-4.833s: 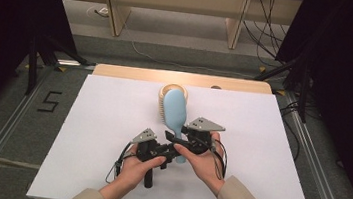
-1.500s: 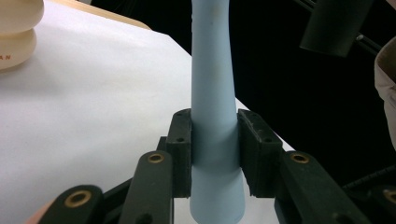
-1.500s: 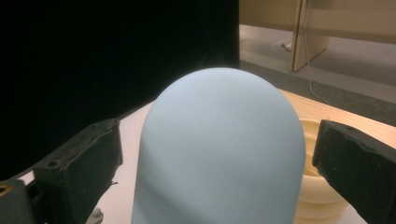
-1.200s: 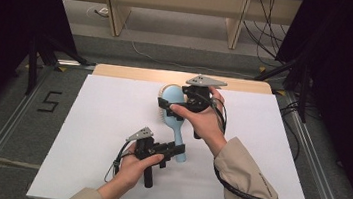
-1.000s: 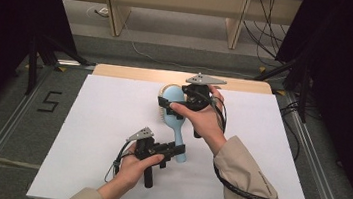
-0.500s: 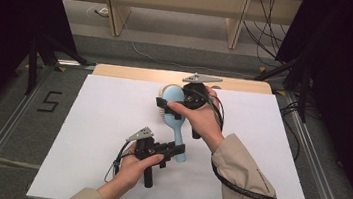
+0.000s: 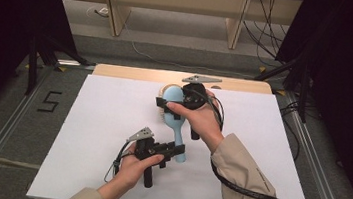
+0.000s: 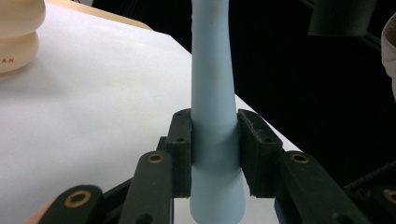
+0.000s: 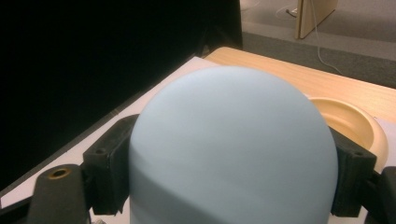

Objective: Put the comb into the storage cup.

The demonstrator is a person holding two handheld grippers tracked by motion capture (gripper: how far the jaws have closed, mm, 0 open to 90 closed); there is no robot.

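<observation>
A person sits at a white counter (image 7: pixel 86 119) holding 2 black tongs, one in each hand. Both grip a pale blue hairbrush (image 7: pixel 175 124) that lies over the middle of the counter, its head toward the far edge and its handle toward the near edge. The left tongs (image 7: pixel 171 151) are clamped on the handle near its end; in the left gripper view the pads (image 8: pixel 181 149) press both sides of the handle. The right tongs (image 7: pixel 171 104) reach across the rounded brush head from its right side. Their jaws have just been closing, and in the right gripper view the pads (image 9: pixel 109 161) sit against both sides of the head. Just beyond the brush head, at the far edge, stands a cream round container (image 7: pixel 167 86).
</observation>
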